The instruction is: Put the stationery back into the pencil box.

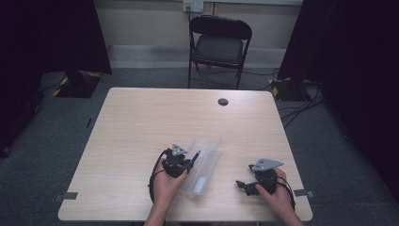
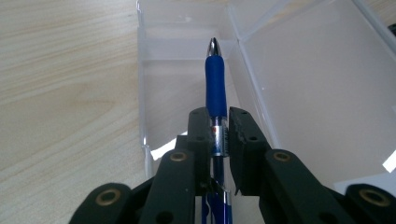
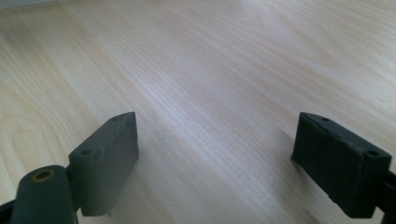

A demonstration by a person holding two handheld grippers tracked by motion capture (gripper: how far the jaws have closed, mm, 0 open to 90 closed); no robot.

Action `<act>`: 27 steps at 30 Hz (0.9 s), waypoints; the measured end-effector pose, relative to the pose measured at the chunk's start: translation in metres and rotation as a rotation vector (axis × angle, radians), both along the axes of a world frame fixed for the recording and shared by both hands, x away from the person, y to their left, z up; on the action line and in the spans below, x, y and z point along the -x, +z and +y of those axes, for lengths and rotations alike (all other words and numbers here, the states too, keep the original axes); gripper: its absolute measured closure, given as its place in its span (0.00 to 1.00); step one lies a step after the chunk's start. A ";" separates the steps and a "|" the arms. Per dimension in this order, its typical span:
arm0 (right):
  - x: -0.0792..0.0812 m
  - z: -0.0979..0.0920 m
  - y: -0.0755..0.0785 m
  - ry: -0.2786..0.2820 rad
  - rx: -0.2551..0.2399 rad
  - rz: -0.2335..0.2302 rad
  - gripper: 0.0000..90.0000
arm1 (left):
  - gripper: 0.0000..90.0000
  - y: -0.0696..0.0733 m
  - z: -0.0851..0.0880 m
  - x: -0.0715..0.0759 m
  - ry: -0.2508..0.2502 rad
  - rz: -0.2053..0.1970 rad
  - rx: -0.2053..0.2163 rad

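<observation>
Pen (image 2: pixel 216 79), clamped in the left gripper (image 2: pixel 219 135), tip toward 12 o'clock over the case (image 2: pixel 322 93): lower level, then release. Right gripper (image 3: pixel 215 158) released, idle above the bench (image 3: pixel 210 70).

Light wood table (image 1: pixel 141 122) at frame centre, round grommet (image 1: pixel 223 101) near its far edge. Black folding chair (image 1: pixel 219 44) top centre against a pale wall (image 1: pixel 141 23). Grey carpet (image 1: pixel 42 141); dark curtains (image 1: pixel 47 33) both upper corners; cables (image 1: pixel 301 101) at right.
</observation>
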State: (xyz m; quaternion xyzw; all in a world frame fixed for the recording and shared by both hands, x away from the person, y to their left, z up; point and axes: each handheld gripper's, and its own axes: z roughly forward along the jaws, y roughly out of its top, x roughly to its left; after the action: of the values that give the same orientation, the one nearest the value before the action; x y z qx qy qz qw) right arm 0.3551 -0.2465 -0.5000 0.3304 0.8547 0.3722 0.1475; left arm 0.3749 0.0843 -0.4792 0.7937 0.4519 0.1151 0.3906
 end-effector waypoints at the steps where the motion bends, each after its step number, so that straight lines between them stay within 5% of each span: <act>1: 0.000 0.000 0.000 0.000 0.000 0.000 0.15 | 0.88 -0.001 0.000 0.000 0.002 0.002 -0.002; 27: 0.000 0.000 0.000 -0.001 -0.001 0.001 0.15 | 0.88 -0.005 0.004 0.000 0.007 0.007 -0.012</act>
State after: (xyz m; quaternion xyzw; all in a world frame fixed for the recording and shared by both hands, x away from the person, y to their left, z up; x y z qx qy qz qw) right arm 0.3551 -0.2465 -0.5000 0.3309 0.8546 0.3722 0.1470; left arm 0.3748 0.0886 -0.4845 0.7949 0.4553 0.1166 0.3837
